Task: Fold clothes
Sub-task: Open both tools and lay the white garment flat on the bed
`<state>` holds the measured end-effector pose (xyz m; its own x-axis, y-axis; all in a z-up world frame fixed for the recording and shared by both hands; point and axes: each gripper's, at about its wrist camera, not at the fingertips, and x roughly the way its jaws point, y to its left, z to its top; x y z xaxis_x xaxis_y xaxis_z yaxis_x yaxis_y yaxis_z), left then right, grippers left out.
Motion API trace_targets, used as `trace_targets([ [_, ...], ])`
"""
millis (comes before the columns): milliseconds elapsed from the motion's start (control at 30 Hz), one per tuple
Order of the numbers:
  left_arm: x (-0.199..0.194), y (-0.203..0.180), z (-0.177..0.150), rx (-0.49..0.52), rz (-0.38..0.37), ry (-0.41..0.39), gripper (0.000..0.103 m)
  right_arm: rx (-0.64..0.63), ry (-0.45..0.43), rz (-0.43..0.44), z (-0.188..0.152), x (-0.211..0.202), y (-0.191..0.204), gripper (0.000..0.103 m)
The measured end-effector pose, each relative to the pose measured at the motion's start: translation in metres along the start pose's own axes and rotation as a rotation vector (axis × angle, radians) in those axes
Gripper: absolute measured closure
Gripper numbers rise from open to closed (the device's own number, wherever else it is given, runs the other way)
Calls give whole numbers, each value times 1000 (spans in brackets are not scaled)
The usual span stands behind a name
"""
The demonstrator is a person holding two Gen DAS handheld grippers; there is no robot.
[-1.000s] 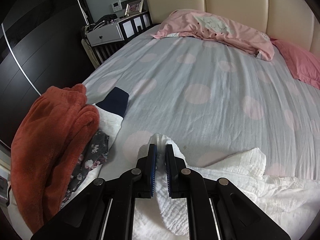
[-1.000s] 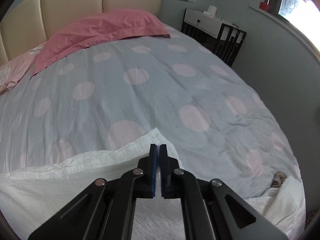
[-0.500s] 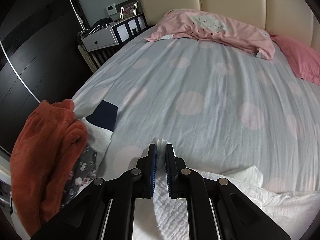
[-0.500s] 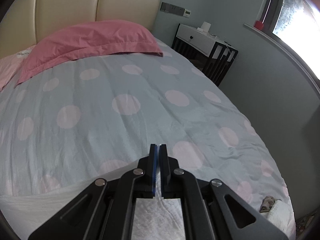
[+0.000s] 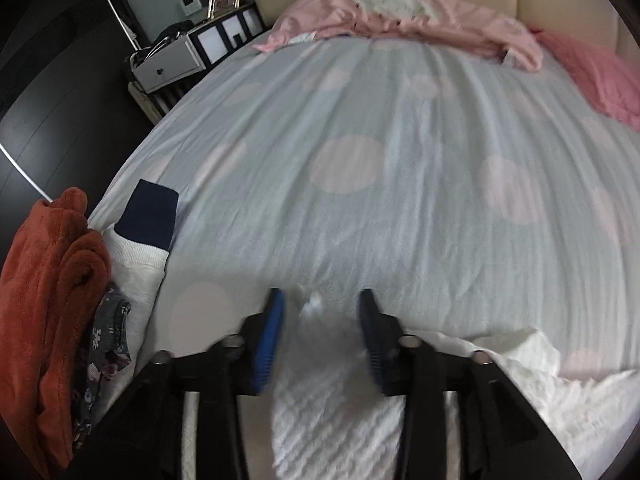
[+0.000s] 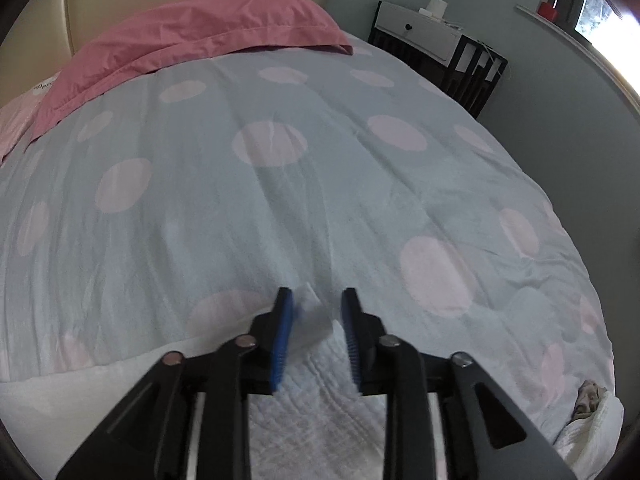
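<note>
Both grippers are standing with their blue-padded jaws apart over the near end of the bed, and the white quilted garment (image 5: 336, 412) is lying on the spotted duvet (image 5: 400, 208) beneath them. A corner of that white cloth is sitting in the gap of the left gripper (image 5: 320, 300), and another in the gap of the right gripper (image 6: 316, 300), touching neither pad as far as the views show. Judging by this, the two corners are lying side by side along one edge, which would suit a fold laid toward the headboard. To the left, a rust fleece (image 5: 48, 312), a floral piece (image 5: 106, 344) and a white sleeve with a navy cuff (image 5: 150, 216) are waiting in a heap (perhaps other laundry). The left view is smearing with motion, so the cloth's tip is hard to read; most of the garment is running out of frame below, hiding its shape and how many layers it has.
</note>
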<state>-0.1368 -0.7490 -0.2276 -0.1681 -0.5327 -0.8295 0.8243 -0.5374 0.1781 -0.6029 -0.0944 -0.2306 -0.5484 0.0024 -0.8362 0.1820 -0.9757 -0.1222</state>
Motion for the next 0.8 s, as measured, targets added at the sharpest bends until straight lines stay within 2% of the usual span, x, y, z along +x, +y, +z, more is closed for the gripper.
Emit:
trace_targets([
  [67,-18,9,1,-17,-41,-33,37,27,-8,11,-2,-14,-6,66],
  [133,-36,20,3,-28,-81,-38,37,50,-1,30,-12,-30,-7,66],
  [267,-79,51,-4,-65,-150,-50,37,91,21,161,-61,-68,9,66],
  [400,-112,85,-41,-136,-190,-33,37,132,43,292,-110,-106,25,66],
  [467,-123,105,-67,-201,-212,-24,37,152,54,357,-135,-125,33,66],
  [633,-114,135,-130,-422,-326,26,37,202,82,521,-197,-173,53,66],
  [800,-101,162,-190,-648,-452,70,37,345,147,615,-264,-188,80,66],
])
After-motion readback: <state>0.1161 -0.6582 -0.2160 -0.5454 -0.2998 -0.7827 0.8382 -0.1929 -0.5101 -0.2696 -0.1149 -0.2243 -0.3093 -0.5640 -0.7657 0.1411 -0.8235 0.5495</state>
